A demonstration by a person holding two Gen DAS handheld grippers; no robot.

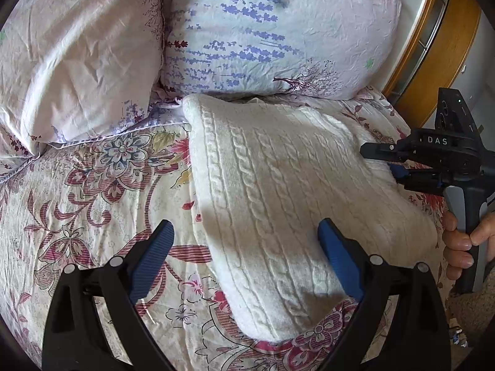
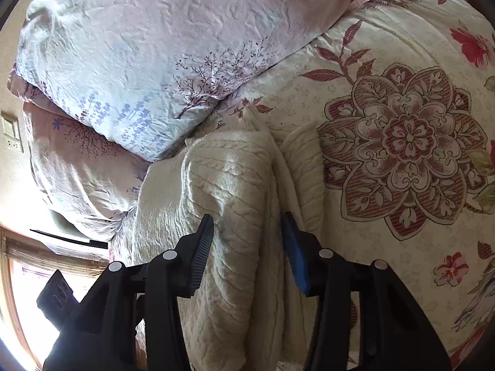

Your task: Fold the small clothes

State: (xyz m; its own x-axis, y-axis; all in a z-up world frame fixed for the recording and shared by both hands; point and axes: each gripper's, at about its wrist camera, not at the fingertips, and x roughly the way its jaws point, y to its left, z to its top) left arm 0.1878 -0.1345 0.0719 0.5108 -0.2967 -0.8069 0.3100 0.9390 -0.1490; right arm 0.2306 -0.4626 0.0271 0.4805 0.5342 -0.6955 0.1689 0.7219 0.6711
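Observation:
A cream cable-knit sweater [image 1: 278, 191] lies folded on the floral bedspread [image 1: 92, 191], its far end against a pillow. My left gripper [image 1: 244, 241] is open, hovering over the sweater's near left part, and holds nothing. My right gripper [image 1: 380, 164] shows at the sweater's right edge in the left wrist view. In the right wrist view the right gripper [image 2: 247, 241] has its jaws partly apart around a raised fold of the sweater [image 2: 235, 191]. I cannot tell if the pads pinch the knit.
Two lavender-print pillows [image 1: 272, 31] [image 1: 77, 55] lie at the head of the bed. A wooden headboard [image 1: 439, 49] curves at the right. The person's hand [image 1: 461, 241] holds the right gripper's handle. A wall socket [image 2: 12, 136] and a window [image 2: 37, 303] show at the left.

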